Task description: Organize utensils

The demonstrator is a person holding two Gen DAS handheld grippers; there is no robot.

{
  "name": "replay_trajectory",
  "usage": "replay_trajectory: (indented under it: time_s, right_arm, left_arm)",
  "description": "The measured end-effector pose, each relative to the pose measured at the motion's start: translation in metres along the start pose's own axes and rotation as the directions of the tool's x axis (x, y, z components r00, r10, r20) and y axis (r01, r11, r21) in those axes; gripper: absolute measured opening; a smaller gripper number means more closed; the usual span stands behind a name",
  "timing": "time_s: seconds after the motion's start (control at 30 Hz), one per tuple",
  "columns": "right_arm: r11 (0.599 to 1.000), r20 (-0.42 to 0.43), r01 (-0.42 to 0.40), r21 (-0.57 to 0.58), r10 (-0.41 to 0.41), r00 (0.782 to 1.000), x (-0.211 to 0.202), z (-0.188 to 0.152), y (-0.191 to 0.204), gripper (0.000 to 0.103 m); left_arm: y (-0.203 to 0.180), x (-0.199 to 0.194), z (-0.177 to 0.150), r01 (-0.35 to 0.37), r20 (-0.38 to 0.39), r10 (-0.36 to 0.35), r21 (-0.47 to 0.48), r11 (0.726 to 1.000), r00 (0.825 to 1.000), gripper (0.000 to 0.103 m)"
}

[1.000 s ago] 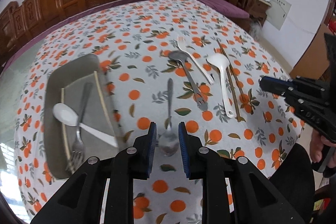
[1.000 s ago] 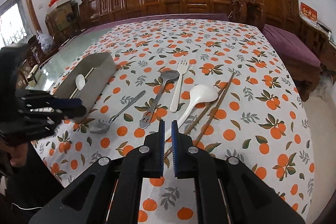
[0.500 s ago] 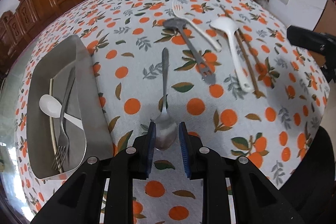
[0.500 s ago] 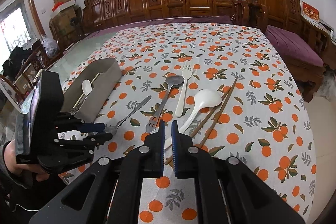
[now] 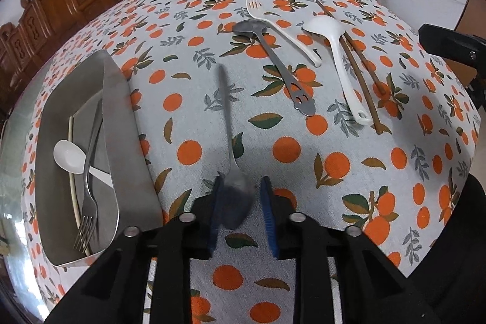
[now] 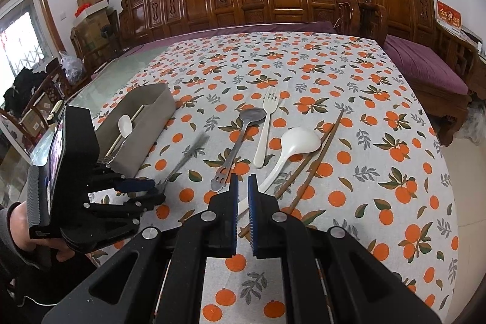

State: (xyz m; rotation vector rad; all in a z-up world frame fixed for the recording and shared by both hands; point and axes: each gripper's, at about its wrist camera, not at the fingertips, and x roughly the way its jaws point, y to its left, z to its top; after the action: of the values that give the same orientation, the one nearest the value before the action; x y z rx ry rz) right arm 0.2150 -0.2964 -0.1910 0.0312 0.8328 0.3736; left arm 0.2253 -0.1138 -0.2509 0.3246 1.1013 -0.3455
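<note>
While the left gripper (image 5: 240, 202) straddles the metal spoon's (image 5: 234, 190) bowl on the tablecloth (image 5: 303, 187), jaws wide and not yet closed, the thin bowl may slip out on closing. The right gripper (image 6: 242, 202) hovers, jaws narrow, empty. The tray (image 5: 133, 141) is just beside the spoon.

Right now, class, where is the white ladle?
In the right wrist view, the white ladle lies on the tablecloth right of centre, between the white plastic fork and the wooden chopsticks.

Spoon (image 5: 232, 172) was dull metal, blurred so finish uncertain; tray (image 5: 121, 141) matt grey metal; ladle (image 5: 334, 50) glossy white plastic; tablecloth (image 5: 303, 157) woven cloth.
</note>
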Motion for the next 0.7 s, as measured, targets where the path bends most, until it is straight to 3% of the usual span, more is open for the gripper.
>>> replay_trajectory:
  time_s: [0.33, 0.5, 0.7]
  right_arm:
    - [1.000, -0.009, 0.001, -0.008, -0.001, 1.000, 0.003, -0.004, 0.002, 0.009]
    - [1.000, -0.024, 0.005, -0.015, -0.005, 1.000, 0.008, -0.006, 0.002, 0.009]
    - [1.000, -0.048, 0.010, -0.009, -0.011, 0.999, 0.015, -0.012, -0.001, 0.009]
  left_arm:
    - [0.005, -0.015, -0.001, 0.028, 0.047, -0.028, -0.007, 1.000, 0.999, 0.001]
    - [0.006, -0.023, -0.004, 0.054, 0.062, -0.053, -0.021, 0.998, 0.997, 0.000]
    - [0.004, -0.040, -0.011, 0.116, 0.133, -0.111, -0.034, 0.993, 0.985, 0.000]
